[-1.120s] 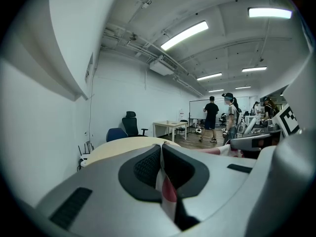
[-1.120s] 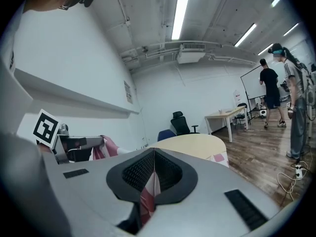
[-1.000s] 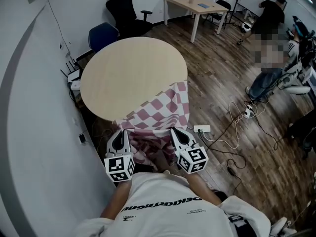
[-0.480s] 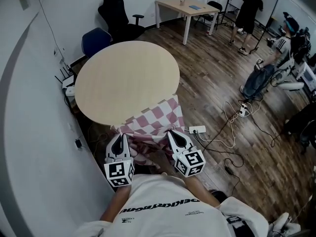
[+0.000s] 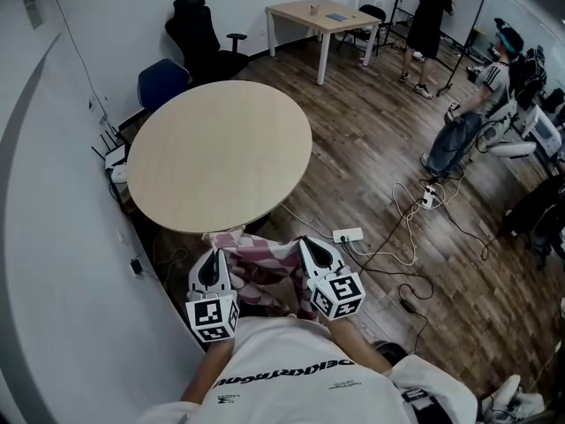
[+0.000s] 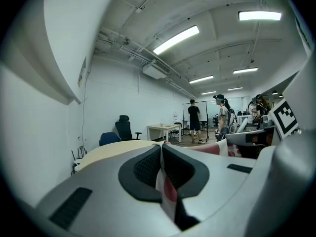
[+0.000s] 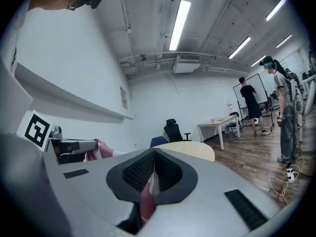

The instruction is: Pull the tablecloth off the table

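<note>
step: last stretch of the pull. The table point(image 5: 221, 153) shows bare wood across its whole top. The tablecloth point(image 5: 258, 261) is bunched between the two grippers, at and below the table's near edge.
cloth contact: its top fold sits right at the near edge; whether it touches the rim I cannot tell.
left gripper point(image 5: 212, 256): jaws clenched on a fold of the checked cloth, pinched flat between them in the left gripper view.
right gripper point(image 5: 312, 247): same, jaws clamped on a pink-and-white fold.
next move (judgement): draw both grippers back together, away from the near edge, with both grips kept. Pull evenly so the last fold comes clear of the rim.
surroundings: power strip point(image 5: 347, 234) and cables point(image 5: 415, 228) on the floor just right of the hanging cloth. blue chair point(image 5: 161, 82) and black chair point(image 5: 199, 29) by the table's far edge. desk point(image 5: 322, 16) and people well apart, far right.
in the way: nothing on the top. The slack hem may drag over the power strip, and the wall point(image 5: 62, 237) stands close on the left.
</note>
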Demonstrator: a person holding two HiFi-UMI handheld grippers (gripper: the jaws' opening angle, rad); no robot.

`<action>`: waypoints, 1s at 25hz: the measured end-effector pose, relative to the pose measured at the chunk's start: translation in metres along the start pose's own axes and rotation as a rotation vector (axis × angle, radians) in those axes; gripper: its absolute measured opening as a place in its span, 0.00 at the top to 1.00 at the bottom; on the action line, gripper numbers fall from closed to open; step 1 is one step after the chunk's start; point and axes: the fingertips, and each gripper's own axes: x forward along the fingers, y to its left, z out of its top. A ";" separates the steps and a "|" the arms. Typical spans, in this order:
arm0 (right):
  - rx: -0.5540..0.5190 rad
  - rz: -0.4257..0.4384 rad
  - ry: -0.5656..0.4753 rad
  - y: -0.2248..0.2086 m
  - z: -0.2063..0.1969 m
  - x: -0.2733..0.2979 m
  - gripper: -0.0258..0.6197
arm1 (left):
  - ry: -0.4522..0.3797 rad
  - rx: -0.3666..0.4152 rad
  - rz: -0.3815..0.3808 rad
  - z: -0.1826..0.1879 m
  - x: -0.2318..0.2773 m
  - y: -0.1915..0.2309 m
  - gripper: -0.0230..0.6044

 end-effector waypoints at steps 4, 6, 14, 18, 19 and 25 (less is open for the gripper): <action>-0.005 -0.013 -0.002 -0.002 -0.004 0.001 0.91 | 0.003 0.004 0.000 -0.005 0.000 0.001 0.94; -0.004 -0.019 -0.003 -0.003 -0.004 0.003 0.91 | 0.003 0.006 0.000 -0.006 0.001 0.003 0.94; 0.013 -0.028 -0.007 -0.005 -0.003 0.007 0.91 | 0.009 0.006 0.008 -0.009 0.001 0.006 0.94; 0.012 -0.035 -0.011 -0.007 -0.003 0.009 0.91 | 0.008 0.006 0.007 -0.011 0.002 0.006 0.94; 0.013 -0.037 -0.012 -0.008 -0.003 0.009 0.91 | 0.008 0.007 0.007 -0.011 0.002 0.006 0.94; 0.018 -0.051 -0.008 -0.014 -0.005 0.009 0.91 | 0.014 0.012 0.000 -0.014 0.003 0.000 0.94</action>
